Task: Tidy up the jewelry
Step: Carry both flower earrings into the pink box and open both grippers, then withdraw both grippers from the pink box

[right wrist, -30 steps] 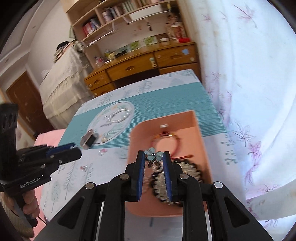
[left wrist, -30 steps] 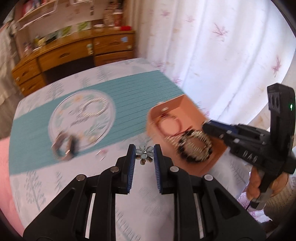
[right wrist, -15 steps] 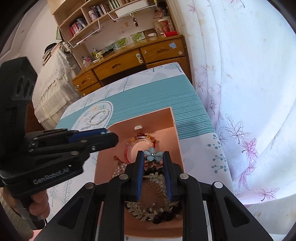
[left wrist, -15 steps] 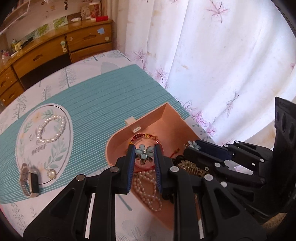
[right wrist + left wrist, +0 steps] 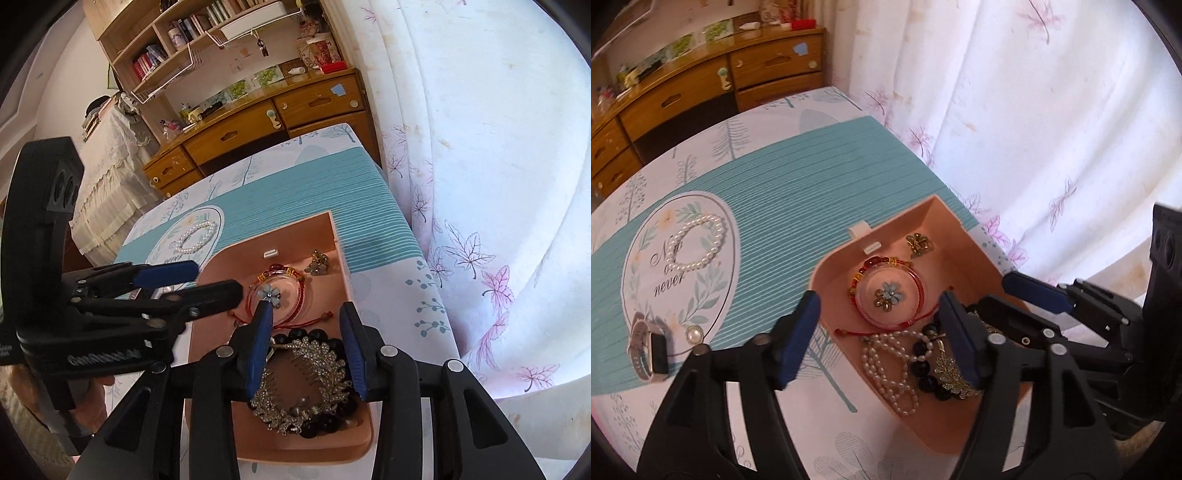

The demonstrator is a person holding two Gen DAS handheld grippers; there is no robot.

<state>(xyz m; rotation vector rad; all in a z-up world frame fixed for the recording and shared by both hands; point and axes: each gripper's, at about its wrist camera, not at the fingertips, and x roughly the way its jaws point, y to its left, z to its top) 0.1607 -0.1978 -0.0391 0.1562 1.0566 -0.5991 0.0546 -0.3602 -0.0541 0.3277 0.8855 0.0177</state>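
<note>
A pink jewelry box (image 5: 945, 221) (image 5: 295, 232) stands open on the table. In it lie a red bracelet (image 5: 916, 273) (image 5: 303, 286), a blue flower earring (image 5: 888, 293) (image 5: 270, 294), a gold earring (image 5: 918, 243) (image 5: 318, 263), a pearl necklace (image 5: 886, 365), black beads (image 5: 923, 365) and a rhinestone comb (image 5: 314, 373). My left gripper (image 5: 877, 330) is open and empty above the box's near left. My right gripper (image 5: 304, 326) is open above the box; the flower earring lies at its left fingertip. The right gripper also shows at the right of the left wrist view (image 5: 1034, 295).
A pearl bracelet (image 5: 698, 243) (image 5: 195, 236), a watch (image 5: 646, 350) and a pearl stud (image 5: 693, 335) lie on a round mat (image 5: 639, 266) left of the box. A curtain (image 5: 1034, 110) hangs right of the table edge. A wooden dresser (image 5: 258, 129) stands behind.
Both grippers have opened over the box. The blue flower earrings they held have dropped onto the red bracelet inside the box.
</note>
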